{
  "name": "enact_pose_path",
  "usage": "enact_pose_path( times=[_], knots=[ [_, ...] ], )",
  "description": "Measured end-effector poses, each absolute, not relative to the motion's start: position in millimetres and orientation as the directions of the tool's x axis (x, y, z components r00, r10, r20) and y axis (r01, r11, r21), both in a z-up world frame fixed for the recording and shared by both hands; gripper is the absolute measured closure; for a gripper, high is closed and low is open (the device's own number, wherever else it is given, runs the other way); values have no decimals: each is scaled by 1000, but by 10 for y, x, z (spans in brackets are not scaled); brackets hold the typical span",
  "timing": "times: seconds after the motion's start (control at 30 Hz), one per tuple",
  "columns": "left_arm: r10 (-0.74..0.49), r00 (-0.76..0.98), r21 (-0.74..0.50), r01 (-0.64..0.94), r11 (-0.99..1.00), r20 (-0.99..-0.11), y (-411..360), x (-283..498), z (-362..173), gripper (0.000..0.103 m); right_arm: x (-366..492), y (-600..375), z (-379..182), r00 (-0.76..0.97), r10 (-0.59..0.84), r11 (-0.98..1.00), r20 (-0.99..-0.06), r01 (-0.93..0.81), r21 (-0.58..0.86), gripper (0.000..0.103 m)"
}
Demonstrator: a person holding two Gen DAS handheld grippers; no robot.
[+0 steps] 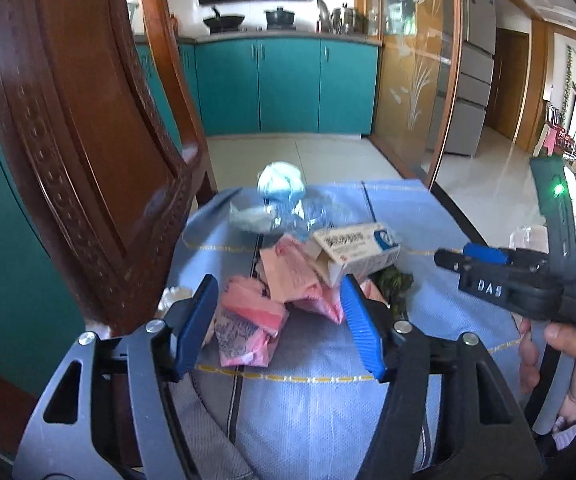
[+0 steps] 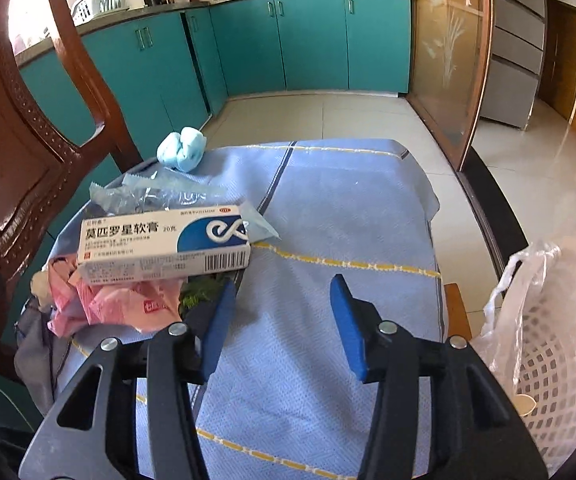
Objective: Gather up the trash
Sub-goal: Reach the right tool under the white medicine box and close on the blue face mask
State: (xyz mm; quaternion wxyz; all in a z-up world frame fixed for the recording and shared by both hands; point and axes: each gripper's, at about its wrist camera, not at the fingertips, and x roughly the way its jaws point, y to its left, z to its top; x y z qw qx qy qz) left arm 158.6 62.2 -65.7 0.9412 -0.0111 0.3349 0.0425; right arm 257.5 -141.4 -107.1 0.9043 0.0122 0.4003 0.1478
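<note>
A heap of trash lies on a blue cloth (image 1: 427, 312) over a table. It holds pink wrappers (image 1: 248, 320) (image 2: 124, 304), a white and blue ointment box (image 1: 355, 252) (image 2: 164, 244), clear blue plastic wrap (image 1: 303, 212) (image 2: 156, 196), a light blue wad (image 1: 280, 182) (image 2: 182, 150) and dark green scraps (image 1: 395, 284) (image 2: 204, 290). My left gripper (image 1: 278, 324) is open, its jaws on either side of the pink wrappers. My right gripper (image 2: 284, 326) is open and empty over bare cloth, just right of the heap; it also shows in the left wrist view (image 1: 447, 258).
A carved wooden chair back (image 1: 88, 140) (image 2: 20, 152) stands at the left of the table. A white mesh basket lined with a clear plastic bag (image 2: 555, 320) stands at the right. Teal kitchen cabinets (image 2: 307, 36) and tiled floor lie beyond.
</note>
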Motion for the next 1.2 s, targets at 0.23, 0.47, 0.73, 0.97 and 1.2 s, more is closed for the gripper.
enact_pose_path(
  times=[0.23, 0.47, 0.73, 0.97, 1.2],
  knots=[
    [79, 740, -20, -124, 992, -668, 713, 1602, -719, 37, 2861, -1170, -1149, 506, 542, 839, -671, -291, 459, 35],
    [92, 743, -2, -125, 992, -663, 711, 1595, -709, 35, 3302, -1042, -1399, 334, 554, 796, -763, 55, 602, 27],
    [97, 736, 15, -118, 993, -670, 704, 1611, -728, 33, 3506, -931, -1509, 335, 547, 751, -767, 207, 627, 18],
    [93, 735, 9, -118, 993, -672, 693, 1623, -735, 32, 3440, -967, -1521, 336, 563, 779, -755, 91, 621, 62],
    [83, 727, -5, -118, 993, -681, 682, 1651, -756, 31, 3156, -1248, -1424, 321, 538, 832, -780, -56, 552, 66]
  ],
)
